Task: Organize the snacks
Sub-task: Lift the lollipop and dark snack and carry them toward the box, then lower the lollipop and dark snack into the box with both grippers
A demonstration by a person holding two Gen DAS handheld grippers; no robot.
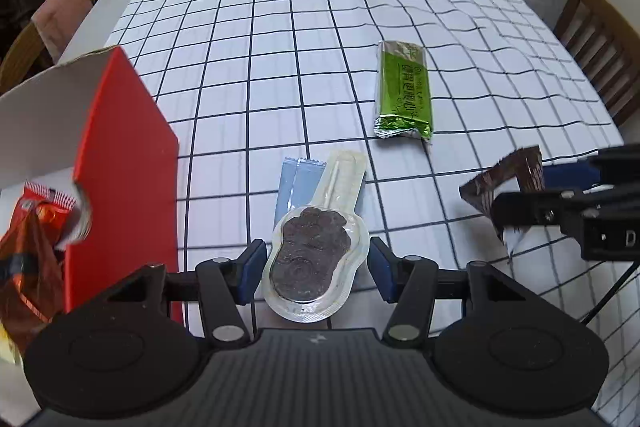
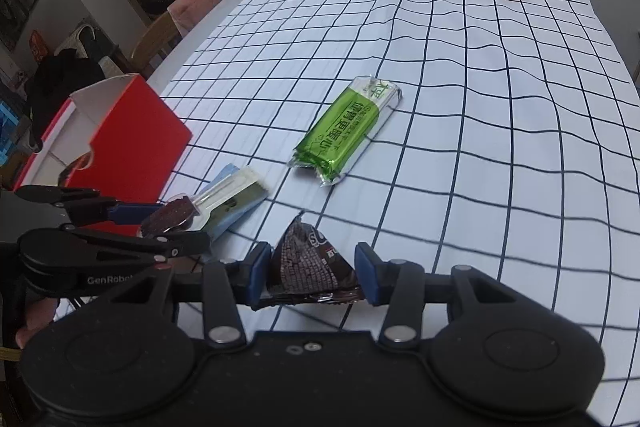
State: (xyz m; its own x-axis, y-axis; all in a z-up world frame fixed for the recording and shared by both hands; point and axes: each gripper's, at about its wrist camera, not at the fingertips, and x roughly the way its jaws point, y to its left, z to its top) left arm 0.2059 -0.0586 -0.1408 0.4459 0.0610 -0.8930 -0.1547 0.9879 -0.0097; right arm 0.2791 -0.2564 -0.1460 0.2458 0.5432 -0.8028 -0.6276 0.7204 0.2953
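Already pinching lollipop pack (image 1: 310, 259) in left gripper (image 1: 316, 273), stick pointing away; red box (image 1: 124, 163) just leftward. Right gripper (image 2: 310, 275) clamping dark wrapper (image 2: 310, 263), farther from box.

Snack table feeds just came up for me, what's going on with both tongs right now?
Both are loaded. The left tongs grip a clear-wrapped paw-shaped chocolate lollipop beside the open red cardboard box. The right tongs grip a dark brown triangular snack packet. A green foil snack bar and a pale blue sachet lie on the grid-patterned tablecloth.
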